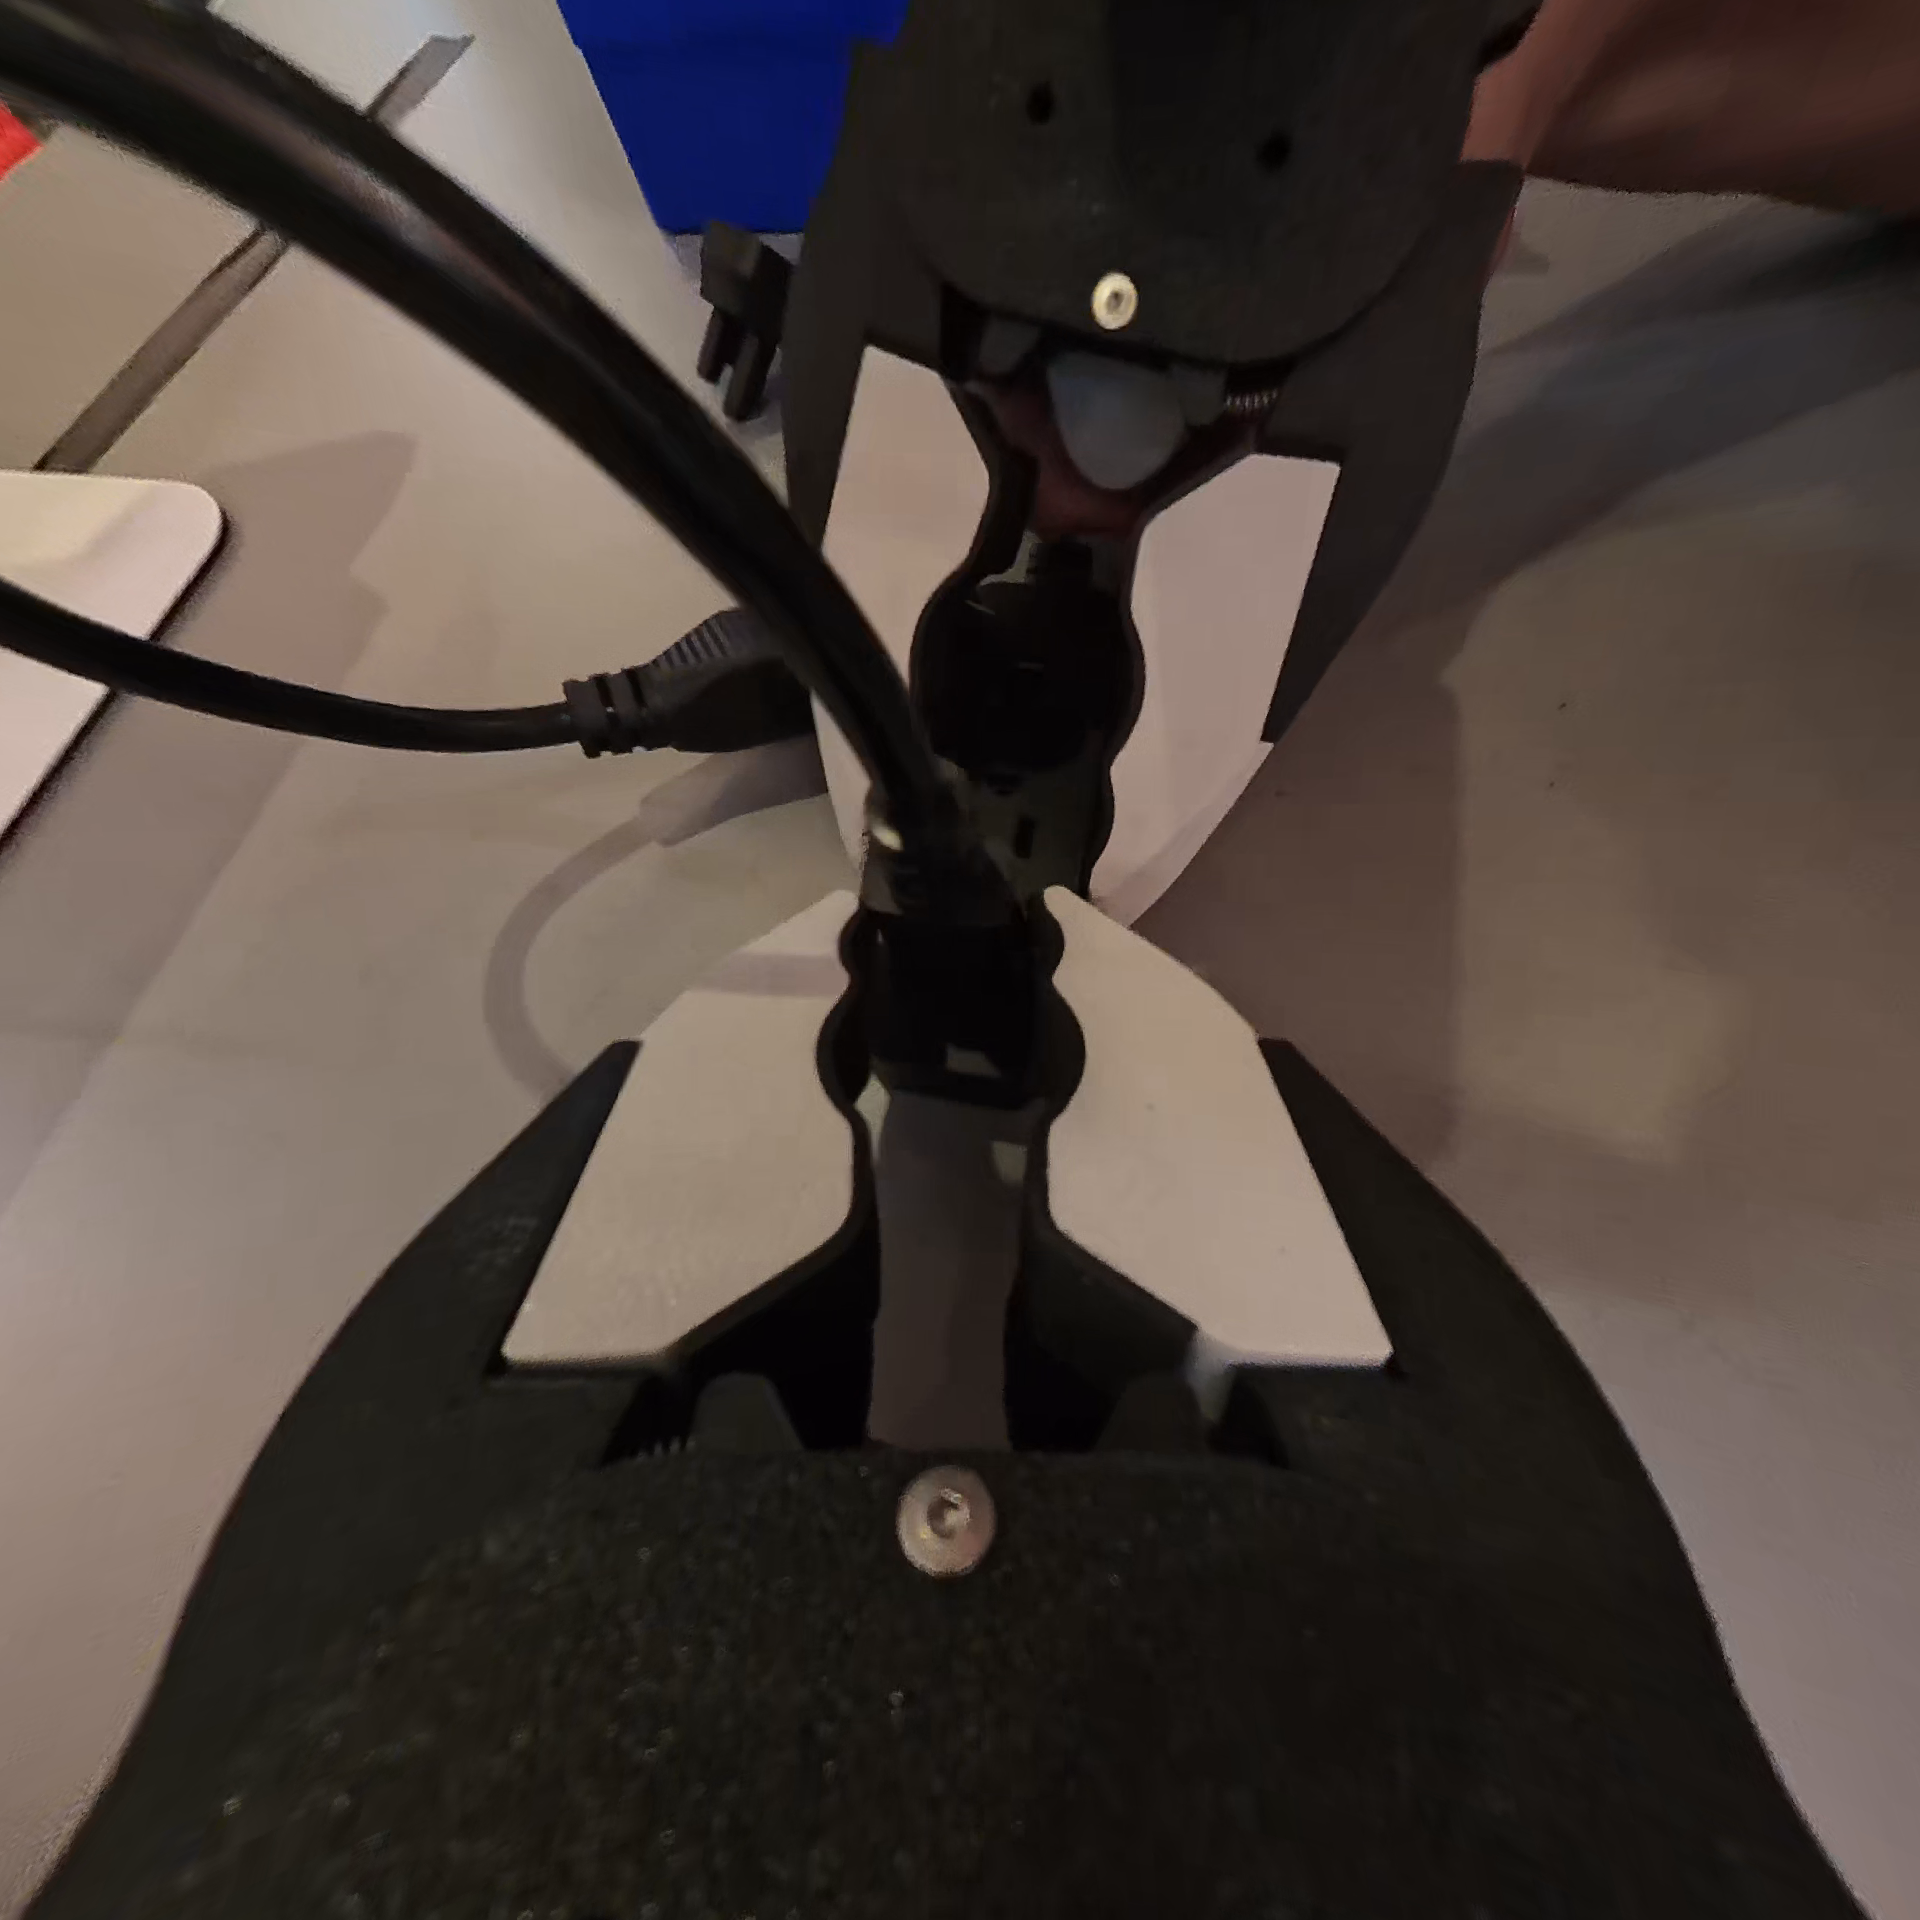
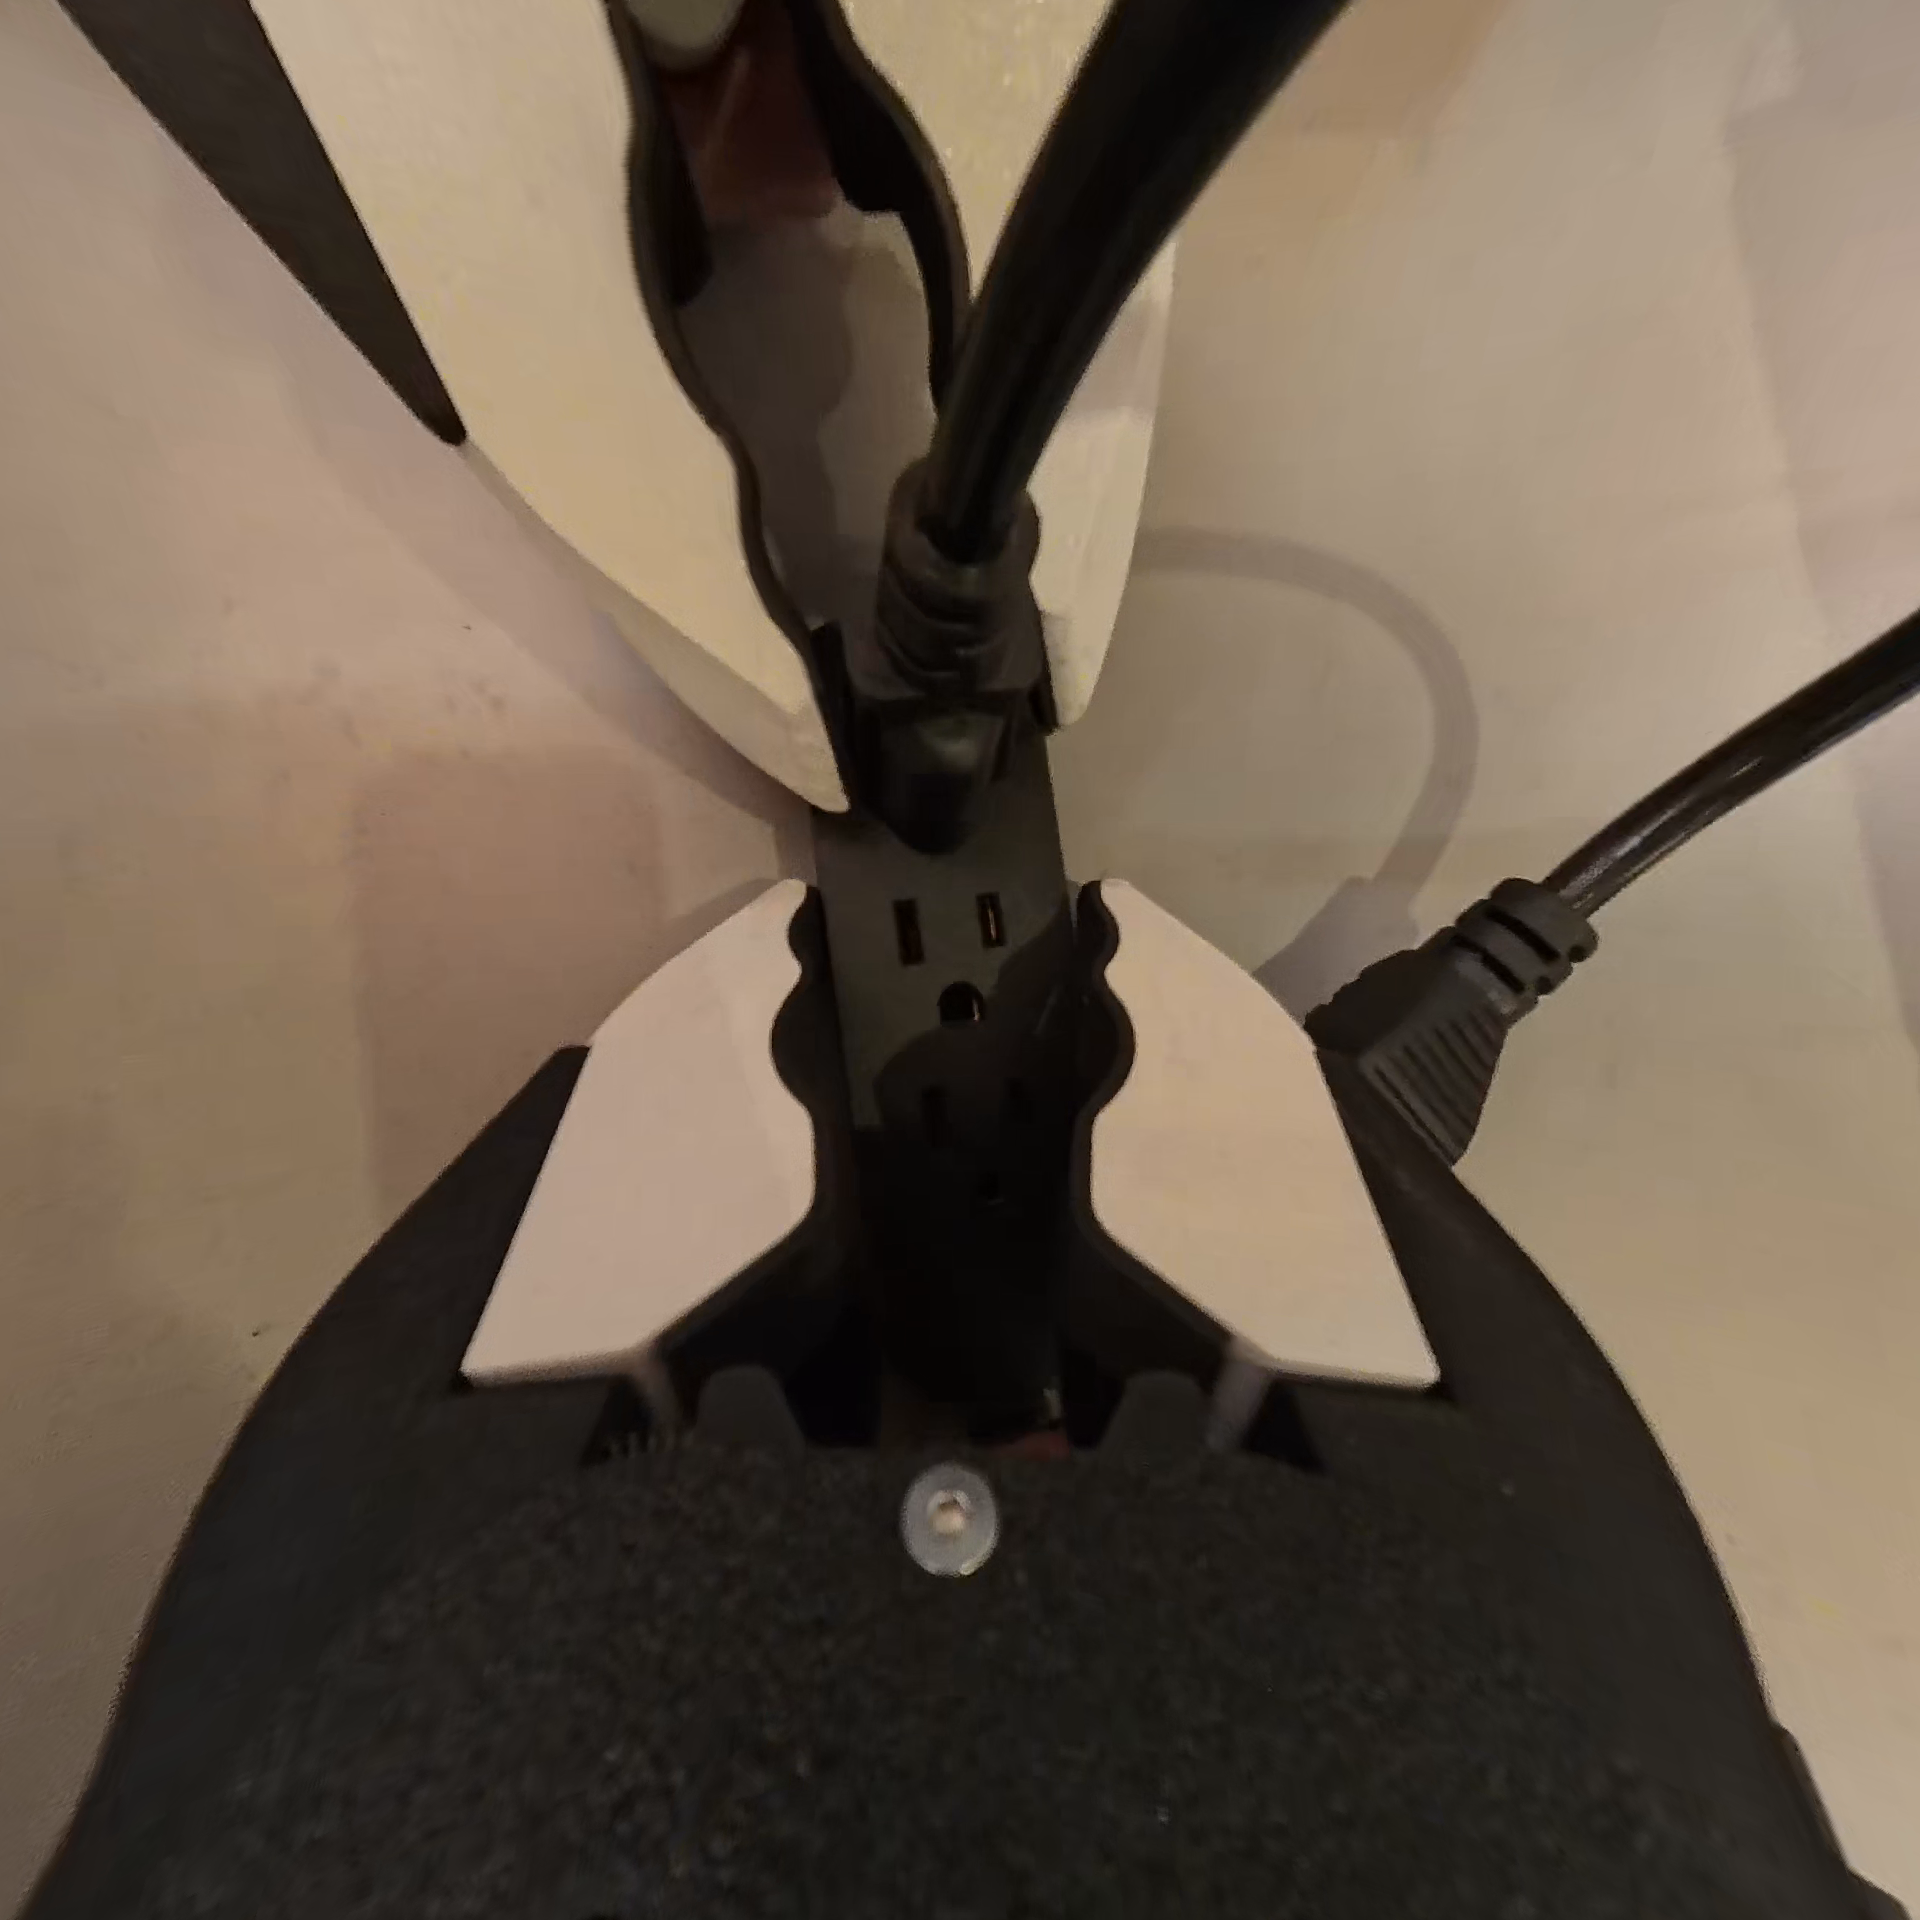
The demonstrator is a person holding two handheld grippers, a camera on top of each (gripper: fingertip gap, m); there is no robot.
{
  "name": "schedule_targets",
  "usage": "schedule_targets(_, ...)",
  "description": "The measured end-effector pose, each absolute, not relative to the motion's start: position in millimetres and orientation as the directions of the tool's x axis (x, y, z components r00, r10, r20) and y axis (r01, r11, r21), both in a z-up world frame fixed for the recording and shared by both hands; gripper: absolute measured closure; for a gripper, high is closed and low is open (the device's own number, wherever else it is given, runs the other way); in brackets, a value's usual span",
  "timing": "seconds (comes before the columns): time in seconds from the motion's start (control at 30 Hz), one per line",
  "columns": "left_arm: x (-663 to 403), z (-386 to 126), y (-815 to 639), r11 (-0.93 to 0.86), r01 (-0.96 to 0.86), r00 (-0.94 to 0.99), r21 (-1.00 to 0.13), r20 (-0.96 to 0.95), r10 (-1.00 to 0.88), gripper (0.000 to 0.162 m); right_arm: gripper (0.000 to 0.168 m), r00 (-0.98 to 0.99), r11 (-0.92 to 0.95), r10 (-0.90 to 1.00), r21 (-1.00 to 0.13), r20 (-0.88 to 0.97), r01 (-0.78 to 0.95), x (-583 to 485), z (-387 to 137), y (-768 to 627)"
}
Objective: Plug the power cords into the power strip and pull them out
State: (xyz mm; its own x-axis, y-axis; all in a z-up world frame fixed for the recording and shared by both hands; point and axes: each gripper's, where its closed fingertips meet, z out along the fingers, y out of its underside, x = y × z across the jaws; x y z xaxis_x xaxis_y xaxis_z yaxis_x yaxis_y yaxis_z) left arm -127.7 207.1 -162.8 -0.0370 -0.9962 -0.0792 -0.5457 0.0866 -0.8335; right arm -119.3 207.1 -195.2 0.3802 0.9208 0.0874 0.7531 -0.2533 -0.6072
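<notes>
A black power strip lies on the pale table, also seen in the left wrist view. My right gripper is shut on its sides; it faces me in the left wrist view. My left gripper is shut on a black plug that sits against the strip's far socket. The plug's thick black cord arcs up and left. How deep the plug sits is hidden. A second black plug with its cord lies loose on the table beside the strip.
The strip's white cord loops on the table behind. A blue box stands at the back, with a small black part in front of it. A white flat board lies at the left edge. A hand shows at top right. The grippers are tip to tip, or close to it.
</notes>
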Motion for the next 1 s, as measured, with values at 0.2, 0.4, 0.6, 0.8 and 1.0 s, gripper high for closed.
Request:
schedule_targets(0.2, -125.8, -160.4, 207.0, -0.008, -0.54, -0.004, -0.842, 0.013, -1.0, 0.139, 0.121, 0.372, -0.257, 0.925, -0.597, 0.074, 0.76, -118.6, -196.0, 204.4)
schedule_targets(0.4, -125.5, -159.9, 208.5, -0.067, -0.538, 0.016, -0.84, 0.069, -0.997, 0.139, 0.121, 0.384, -0.266, 0.921, -0.606, 0.07, 0.749, -118.0, -196.3, 205.2)
schedule_targets(0.6, -124.6, -157.2, 205.8, -0.025, -0.523, -0.002, -0.852, 0.03, -1.0, 0.141, 0.121, 0.381, -0.271, 0.923, -0.6, 0.062, 0.753, -117.9, -196.1, 203.1)
schedule_targets(0.8, -123.9, -151.8, 205.7, -0.029, -0.492, -0.003, -0.87, 0.035, -0.999, 0.142, 0.12, 0.391, -0.295, 0.92, -0.608, 0.029, 0.738, -119.1, -194.6, 202.3)
schedule_targets(1.0, -123.2, -148.8, 204.7, -0.026, -0.474, -0.004, -0.88, 0.032, -0.999, 0.141, 0.12, 0.391, -0.303, 0.92, -0.614, 0.01, 0.728, -119.9, -194.5, 200.6)
